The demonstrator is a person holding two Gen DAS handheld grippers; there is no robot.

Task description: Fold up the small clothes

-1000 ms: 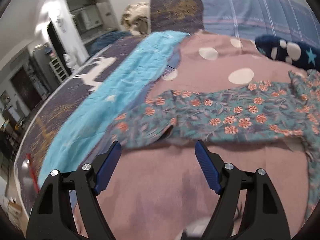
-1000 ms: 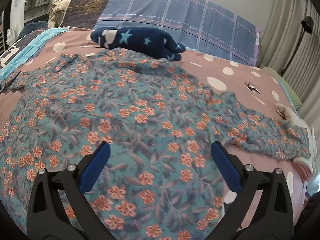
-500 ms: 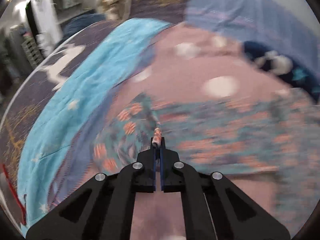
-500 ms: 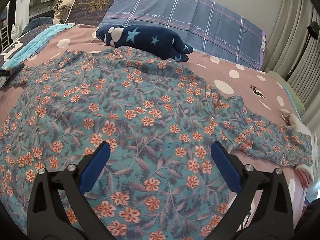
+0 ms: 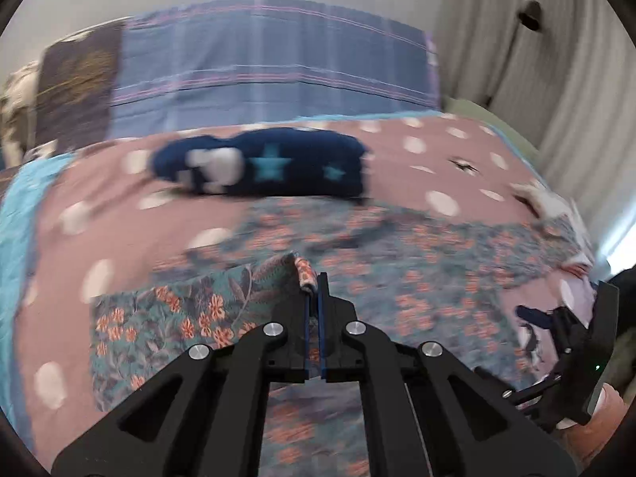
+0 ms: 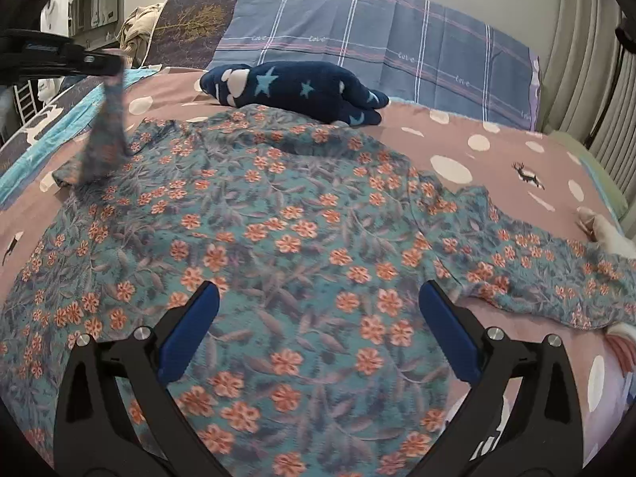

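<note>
a bed (image 6: 516, 147) with a dusty-pink, white-dotted cover fills both views, with a blue plaid pillow (image 6: 377, 43) against the wall at its head and grey curtains (image 6: 584, 51) at the right. along the bed's left edge lies a strip of turquoise blanket (image 6: 67, 119). in the right wrist view the left gripper (image 6: 113, 64) enters from the upper left, its fingers pressed together on the cuff of the left sleeve (image 6: 104, 139), which hangs from them down to the bed. the left wrist view shows the same pinch close up, a rolled bit of floral hem caught at the fingertips (image 5: 318, 284); that view is smeared, so how much cloth is caught is hard to say. the floral shirt (image 6: 278, 246), teal with orange flowers, lies spread flat across the middle of the bed. behind its collar end rests a folded navy garment (image 6: 302, 89) with pale stars, touching the shirt's far edge. the right gripper (image 6: 318, 326) hovers over the shirt's body with its blue-padded fingers wide apart, holding nothing. the shirt's other sleeve (image 6: 556, 266) stretches out flat to the right.
</note>
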